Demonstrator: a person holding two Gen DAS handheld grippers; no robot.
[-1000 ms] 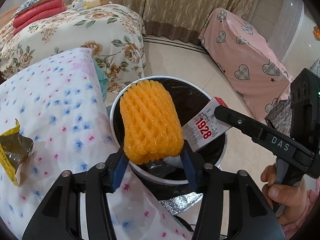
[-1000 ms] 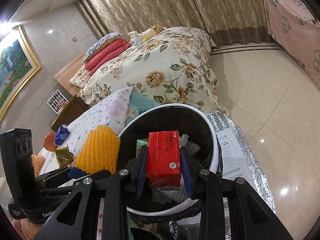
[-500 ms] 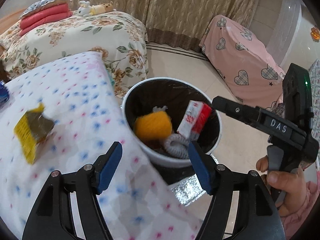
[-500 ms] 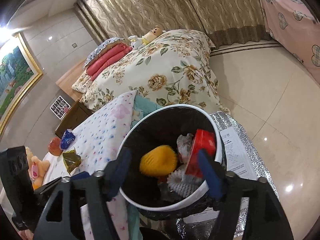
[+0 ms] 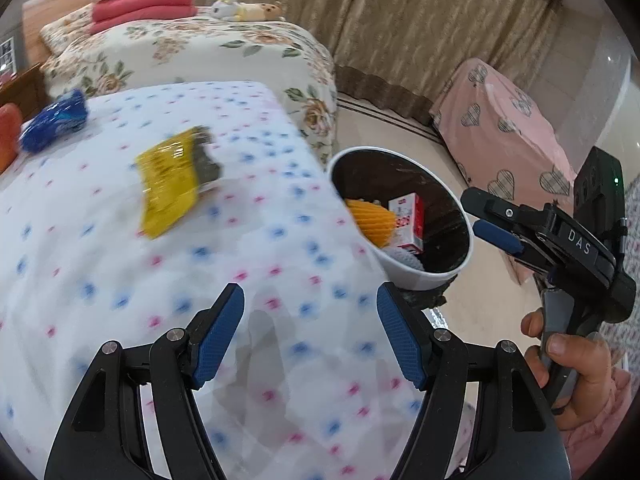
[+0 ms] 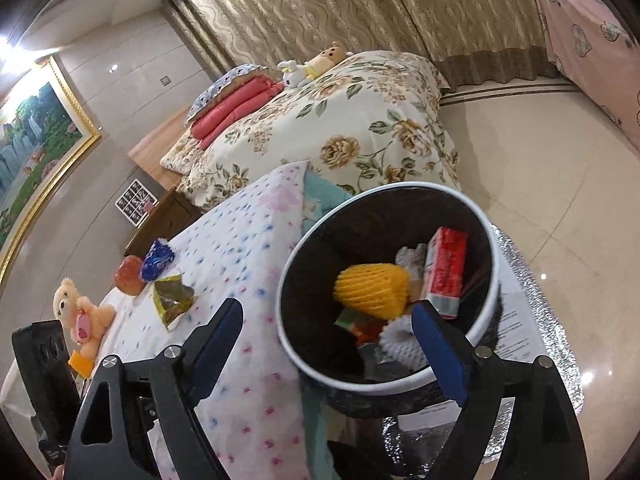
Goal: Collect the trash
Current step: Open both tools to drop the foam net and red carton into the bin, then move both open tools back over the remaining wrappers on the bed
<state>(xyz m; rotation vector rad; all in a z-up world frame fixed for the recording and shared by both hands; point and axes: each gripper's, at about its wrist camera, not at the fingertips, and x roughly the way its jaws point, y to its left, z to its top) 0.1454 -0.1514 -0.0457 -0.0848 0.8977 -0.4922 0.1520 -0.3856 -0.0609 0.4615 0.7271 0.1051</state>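
A white bin (image 5: 416, 276) with a black liner stands beside the table; it also shows in the right wrist view (image 6: 490, 240). Inside lie an orange foam net (image 6: 372, 290) and a red-and-white carton (image 6: 446, 270); both also show in the left wrist view, the net (image 5: 370, 220) and the carton (image 5: 410, 218). A yellow wrapper (image 5: 174, 182) and a blue wrapper (image 5: 56, 124) lie on the spotted tablecloth (image 5: 120, 260). My left gripper (image 5: 310, 336) is open and empty over the cloth. My right gripper (image 6: 330, 352) is open and empty above the bin's near rim.
A red apple (image 6: 128, 276), a teddy bear (image 6: 82, 314) and an orange block (image 6: 80, 362) sit at the table's far end. A floral bed (image 6: 340, 128) stands behind. A pink heart-patterned cover (image 5: 504, 128) is at the right. Silver foil (image 6: 532, 280) lies under the bin.
Both grippers opened and dropped their loads, the foam net and the carton, into the bin. My left gripper has swung left over the table toward the wrappers.
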